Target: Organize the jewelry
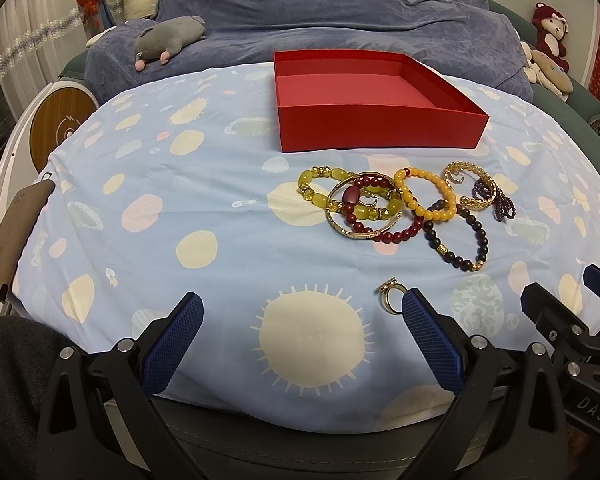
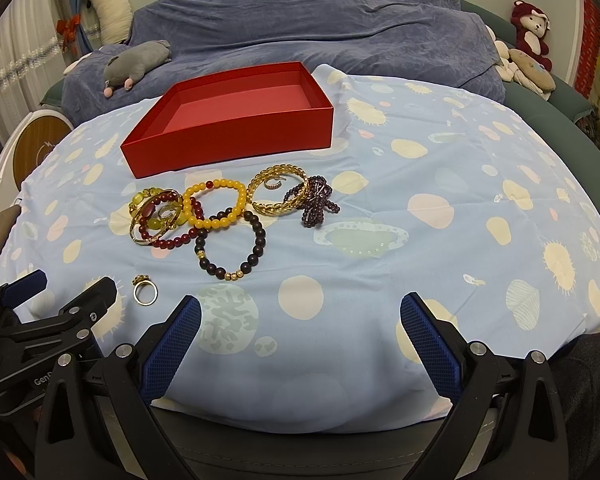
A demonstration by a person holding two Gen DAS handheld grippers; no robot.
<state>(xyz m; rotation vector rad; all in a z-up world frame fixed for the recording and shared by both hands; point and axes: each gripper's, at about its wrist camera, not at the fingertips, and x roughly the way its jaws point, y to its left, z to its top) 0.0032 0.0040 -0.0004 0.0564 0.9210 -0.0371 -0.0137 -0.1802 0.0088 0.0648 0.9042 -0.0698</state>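
You are working in a bedroom-like corner, with a blue blanket (image 1: 320,12) heaped behind and plush toys along the far edge. In front of you a surface draped in a pale blue dotted cloth (image 1: 160,208) carries everything.

The largest piece is the red box (image 1: 376,120), empty, sitting toward the far edge of the surface. It is stiff card, light, and should slide if nudged.

Just nearer than the box lies the cluster of bracelets. The gold bangle (image 2: 156,220) is rigid and slick; pinch its rim rather than its flat face. It overlaps the red bead bracelet (image 2: 180,236) and the green bead bracelet (image 1: 320,188), so lifting one will likely drag the others. The yellow bead bracelet (image 2: 216,204) and dark bead bracelet (image 2: 232,248) look like limp strung beads that will sag; take a bead squarely. The gold chain cuff (image 2: 278,196) touches the purple bead bundle (image 2: 316,204), which is loose and may snag.

Smallest is the gold ring (image 2: 145,291), alone near the front edge: light, hard, easily flicked away.

Your left gripper (image 1: 300,312) and right gripper (image 2: 300,312) both stand wide, holding nothing.
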